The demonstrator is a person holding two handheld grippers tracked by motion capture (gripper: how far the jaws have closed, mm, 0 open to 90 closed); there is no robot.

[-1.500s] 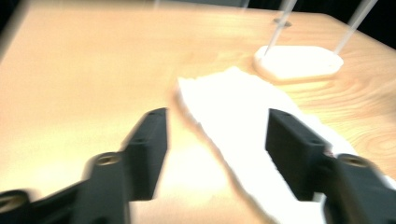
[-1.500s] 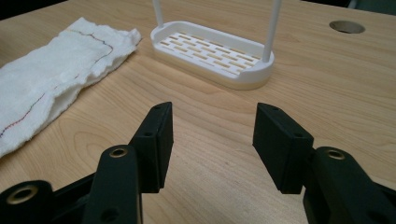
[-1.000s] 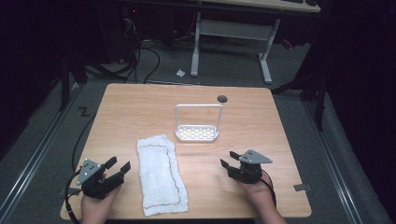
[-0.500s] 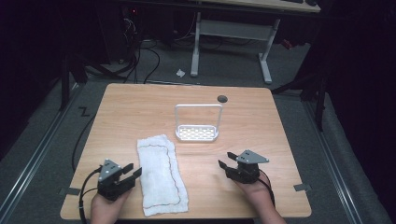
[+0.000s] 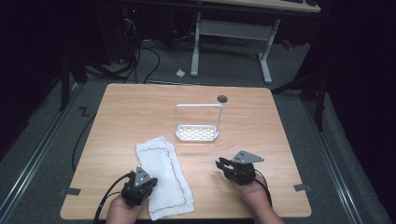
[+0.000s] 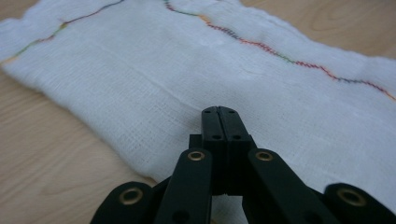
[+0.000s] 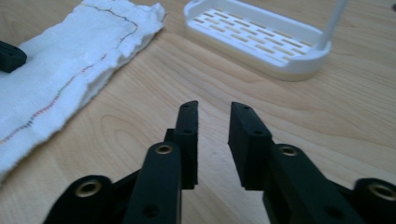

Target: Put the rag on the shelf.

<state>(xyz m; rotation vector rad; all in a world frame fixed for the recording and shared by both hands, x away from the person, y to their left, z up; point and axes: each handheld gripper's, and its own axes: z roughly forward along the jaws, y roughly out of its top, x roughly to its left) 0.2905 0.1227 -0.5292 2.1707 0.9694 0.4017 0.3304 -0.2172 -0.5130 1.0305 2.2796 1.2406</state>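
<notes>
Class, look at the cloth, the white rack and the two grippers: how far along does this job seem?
Nothing looks done: the white cloth lies flat and unfolded, and the rack stands empty. In hand: the left gripper, jaws together, is over the cloth's near edge. The right gripper waits open above bare table. Any folding or hanging is left.

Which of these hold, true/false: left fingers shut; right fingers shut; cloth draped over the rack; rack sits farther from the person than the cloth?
1. Left gripper fingers are shut: true, over the white cloth.
2. Right gripper fingers are shut: false, a gap shows between them.
3. The cloth is draped over the white rack: false, it lies flat on the table, apart from the rack.
4. The rack sits farther from the person than the cloth: true.
</notes>
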